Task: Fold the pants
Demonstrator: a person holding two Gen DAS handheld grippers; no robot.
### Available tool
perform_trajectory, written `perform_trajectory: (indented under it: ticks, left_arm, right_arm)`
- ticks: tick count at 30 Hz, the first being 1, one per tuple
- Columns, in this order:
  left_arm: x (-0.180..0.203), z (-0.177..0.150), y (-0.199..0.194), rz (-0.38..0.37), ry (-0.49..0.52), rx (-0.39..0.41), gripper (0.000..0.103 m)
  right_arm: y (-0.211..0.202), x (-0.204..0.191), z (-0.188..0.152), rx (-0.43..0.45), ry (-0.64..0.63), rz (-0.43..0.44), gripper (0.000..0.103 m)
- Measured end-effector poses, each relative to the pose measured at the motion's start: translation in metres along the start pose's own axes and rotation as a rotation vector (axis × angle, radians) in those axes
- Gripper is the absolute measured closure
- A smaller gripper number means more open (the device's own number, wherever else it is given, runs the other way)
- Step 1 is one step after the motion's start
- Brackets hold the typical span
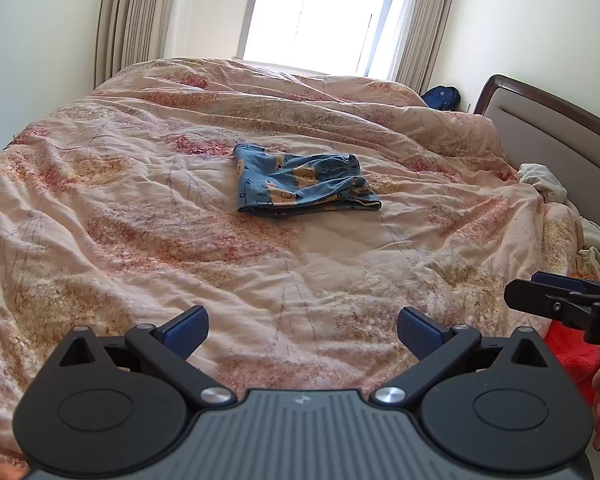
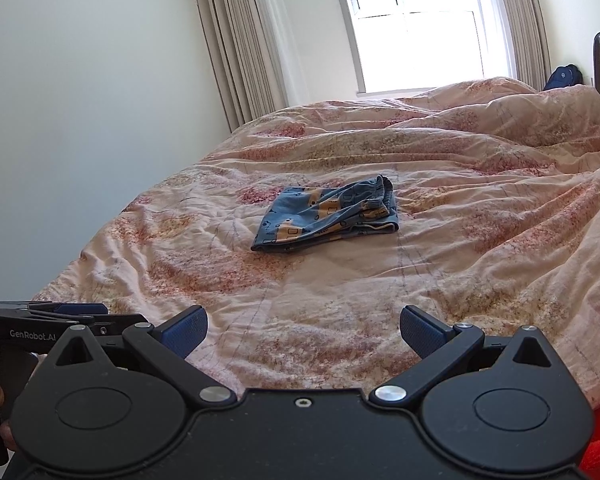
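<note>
Blue patterned pants (image 1: 302, 182) lie folded mid-bed on a rumpled floral quilt (image 1: 140, 240), well apart from both grippers. Left gripper (image 1: 302, 330) and right gripper (image 2: 303, 330) hover near, jaws spread, empty. A careless regrasp could snag the quilt or undo the fold.

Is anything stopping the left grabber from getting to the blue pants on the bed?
Probably not. The left gripper has its jaws open and empty, and only bare quilt lies between it and the blue pants. It is some way off, so it must move forward first.
</note>
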State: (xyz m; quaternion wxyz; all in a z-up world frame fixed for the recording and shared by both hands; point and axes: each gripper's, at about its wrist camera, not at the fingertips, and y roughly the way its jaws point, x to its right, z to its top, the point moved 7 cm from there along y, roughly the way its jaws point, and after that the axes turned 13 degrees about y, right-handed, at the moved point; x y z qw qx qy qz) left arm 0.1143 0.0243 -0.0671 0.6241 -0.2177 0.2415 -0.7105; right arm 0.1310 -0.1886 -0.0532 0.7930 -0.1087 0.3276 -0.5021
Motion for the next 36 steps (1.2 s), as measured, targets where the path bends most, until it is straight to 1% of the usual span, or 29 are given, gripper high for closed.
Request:
perform_trajectory:
  ticks: [9,14,15,17,18,22,25,26,28,33,36]
  left_arm:
    - [0.001,-0.001,0.001,-0.023,-0.007,-0.002,0.001]
    - [0.000,-0.002,0.002,-0.020,-0.021,-0.005,0.001]
    - [0.000,-0.003,0.002,-0.009,-0.016,-0.009,0.001]
    - [0.000,-0.003,0.002,0.051,0.003,-0.016,0.000]
    - [0.000,-0.002,0.001,0.067,0.009,-0.012,0.000]
    - [-0.001,-0.003,0.002,0.011,-0.033,-0.005,0.000]
    - [0.000,-0.005,0.004,0.008,-0.040,-0.009,0.000]
    - [0.000,-0.005,0.003,0.020,-0.050,-0.007,0.000]
    - [0.000,-0.002,-0.003,0.043,-0.052,0.028,0.000]
    - [0.002,0.004,-0.011,0.048,-0.063,0.085,0.000]
    - [0.002,0.007,-0.010,0.047,-0.066,0.078,0.000]
  right_arm:
    - [0.000,-0.001,0.001,0.001,-0.005,0.000,0.001]
    - [0.000,0.000,0.002,0.001,-0.007,-0.002,0.001]
    - [0.001,0.000,0.002,0.001,-0.008,-0.002,0.001]
    - [0.001,0.001,0.002,-0.001,-0.008,-0.002,0.001]
    - [0.001,0.001,0.002,-0.001,-0.009,-0.002,0.001]
    - [0.001,0.001,0.002,-0.004,-0.013,0.002,0.001]
    - [0.001,0.000,0.001,-0.003,-0.016,0.002,0.001]
    - [0.001,0.000,0.001,-0.003,-0.016,0.002,0.001]
    - [0.001,0.000,0.001,-0.003,-0.017,-0.001,0.001]
    - [0.000,0.000,0.001,-0.005,-0.019,-0.001,0.001]
    - [0.001,0.001,0.001,-0.005,-0.017,-0.003,0.001]
